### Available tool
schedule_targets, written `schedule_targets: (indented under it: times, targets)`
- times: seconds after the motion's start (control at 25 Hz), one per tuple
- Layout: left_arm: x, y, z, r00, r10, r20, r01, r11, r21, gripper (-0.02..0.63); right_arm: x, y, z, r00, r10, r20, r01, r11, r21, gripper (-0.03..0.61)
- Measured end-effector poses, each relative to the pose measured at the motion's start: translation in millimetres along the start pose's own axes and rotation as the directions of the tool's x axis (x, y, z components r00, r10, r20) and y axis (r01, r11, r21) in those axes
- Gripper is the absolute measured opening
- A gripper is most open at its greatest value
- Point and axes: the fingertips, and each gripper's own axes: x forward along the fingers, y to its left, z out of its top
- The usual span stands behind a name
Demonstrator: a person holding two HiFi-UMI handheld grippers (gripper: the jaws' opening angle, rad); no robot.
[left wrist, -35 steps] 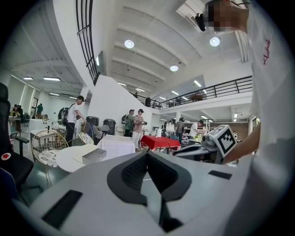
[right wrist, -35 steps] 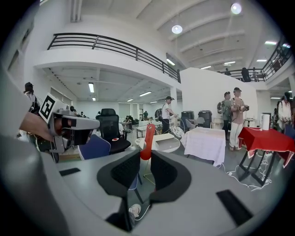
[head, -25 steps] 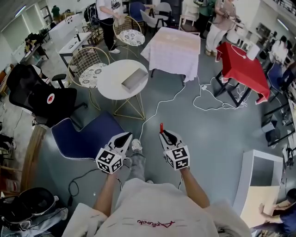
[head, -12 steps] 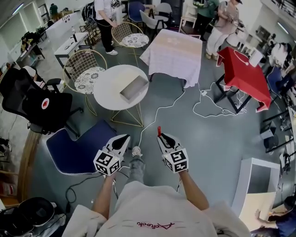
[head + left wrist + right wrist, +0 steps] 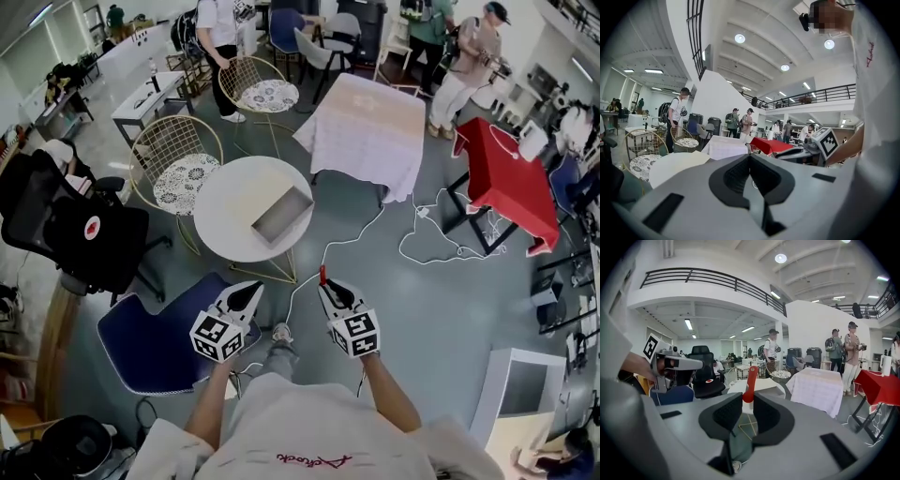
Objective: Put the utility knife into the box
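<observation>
Knife point(image 5: 322, 275) pinched upright in our right gripper point(image 5: 329, 288), ready to carry to the box point(image 5: 281, 216) on the table point(image 5: 214, 192) ahead; left gripper point(image 5: 251, 291) pressed together, empty.

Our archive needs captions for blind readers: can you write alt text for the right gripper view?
The right gripper clamps a red utility knife that sticks up between its dark jaws. Behind it stands a round white table bearing a pale rectangular box, with people farther back.
</observation>
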Motion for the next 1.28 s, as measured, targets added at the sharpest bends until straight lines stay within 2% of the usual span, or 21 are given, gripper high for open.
schedule_targets:
  times: [0.16,0.72,1.04,1.28]
  targets:
    - [24,36,9,1.0,0.0,-0.006,0.0,1.0,0.004,0.011,42,-16,13,1.0,0.009,-0.01,-0.009,1.0,0.004,0.08]
    - [65,140,29,1.0,0.018,0.011,-0.017,0.998,-0.061,0.011,145,-37,57,0.998,0.033,-0.053,-0.035,0.999,-0.029,0.08]
    - [84,163,37,1.0,-0.004,0.019,0.006,0.998,-0.06,0.011,170,-49,65,0.998,0.019,-0.063,-0.021,0.999,-0.029,0.08]
    - [89,181,29,1.0,0.019,0.003,-0.018,0.997,-0.081,0.011,190,-52,63,0.996,0.045,-0.081,-0.048,0.999,-0.027,0.08]
